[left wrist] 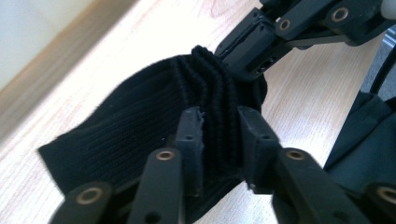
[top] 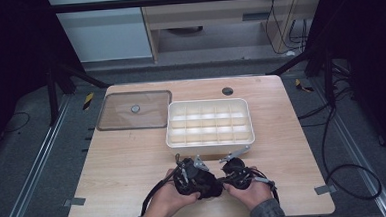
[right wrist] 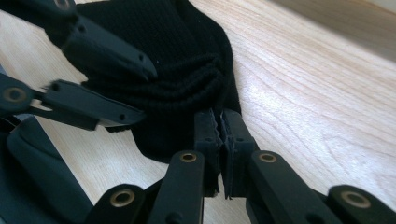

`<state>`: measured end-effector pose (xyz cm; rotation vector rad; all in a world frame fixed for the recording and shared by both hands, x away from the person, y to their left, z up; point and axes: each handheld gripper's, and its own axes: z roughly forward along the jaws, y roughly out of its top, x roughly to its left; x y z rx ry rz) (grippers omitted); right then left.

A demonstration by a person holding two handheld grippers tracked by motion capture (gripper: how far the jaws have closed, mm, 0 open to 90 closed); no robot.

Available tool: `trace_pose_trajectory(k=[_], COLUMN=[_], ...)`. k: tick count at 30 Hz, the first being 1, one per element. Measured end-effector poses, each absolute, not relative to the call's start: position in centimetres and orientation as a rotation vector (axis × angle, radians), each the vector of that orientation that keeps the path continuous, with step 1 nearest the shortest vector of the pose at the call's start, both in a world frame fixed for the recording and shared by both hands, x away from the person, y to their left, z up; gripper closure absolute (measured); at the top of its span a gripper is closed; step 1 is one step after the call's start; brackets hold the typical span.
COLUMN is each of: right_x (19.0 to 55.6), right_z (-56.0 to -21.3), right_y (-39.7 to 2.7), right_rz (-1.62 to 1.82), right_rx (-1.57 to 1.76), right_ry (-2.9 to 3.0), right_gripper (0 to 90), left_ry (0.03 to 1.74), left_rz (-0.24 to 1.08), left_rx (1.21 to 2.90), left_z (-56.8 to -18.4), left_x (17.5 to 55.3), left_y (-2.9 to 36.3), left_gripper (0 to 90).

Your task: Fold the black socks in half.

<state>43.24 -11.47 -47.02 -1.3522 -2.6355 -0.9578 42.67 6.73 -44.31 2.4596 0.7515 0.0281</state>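
Two hand-held grippers bunching a black sock at the near edge of the counter.

Right hand-held gripper (right wrist: 220,135) clamped tight on the sock (right wrist: 187,79), jaws pressed together on a thin fold of the knit, likely to anchor that end. Left hand-held gripper (left wrist: 219,135) set around a gathered ridge of the same sock (left wrist: 140,112), jaws a little apart with ribbed cloth bulging between them; cannot tell whether the pads truly press it. Held close together and facing each other, probably to fold or roll the cloth into a compact bundle. Sock partly resting on the wooden counter (top: 124,167), just in front of both hands. Beyond it, a white divided box (top: 209,122) with bare compartments, seemingly where the bundle belongs. Clear lid (top: 134,110) laid flat to the box's left, leaving the compartments open from above.
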Motion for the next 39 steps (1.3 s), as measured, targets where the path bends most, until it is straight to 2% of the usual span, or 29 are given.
trace_pose_trajectory(k=[5,8,17,29,31,33,39], right_x=[43.3,43.4,43.5,44.0,44.1,44.3,44.0], right_z=[-47.2,-47.0,-47.2,-46.8,-46.8,-46.8,-46.5], right_y=[-11.8,-11.9,-11.9,-11.0,-10.8,-10.5,-9.9], right_rz=[-0.975,-0.977,-0.972,-0.951,-0.945,-0.944,-0.935], right_rx=[-1.370,-1.368,-1.358,-1.343,-1.336,-1.331,-1.310], right_ry=[-2.629,-2.633,-2.648,-2.665,-2.669,-2.676,-2.689], right_gripper=[86.6,86.5,86.4,86.4,86.1,85.4,82.9], left_ry=[0.724,0.682,0.757,0.821,0.798,0.805,0.861], left_rz=[0.006,0.091,0.134,0.199,0.205,0.211,0.254], left_rx=[2.435,2.467,2.464,2.446,2.464,2.455,2.438], left_z=[-43.4,-42.3,-42.0,-41.9,-41.7,-41.6,-41.5], left_x=[41.9,41.6,42.8,43.3,43.2,43.1,43.3], left_y=[6.6,6.6,8.6,11.1,11.5,12.0,13.7], left_gripper=[60.6,59.8,58.6,50.6,60.2,60.0,50.0])
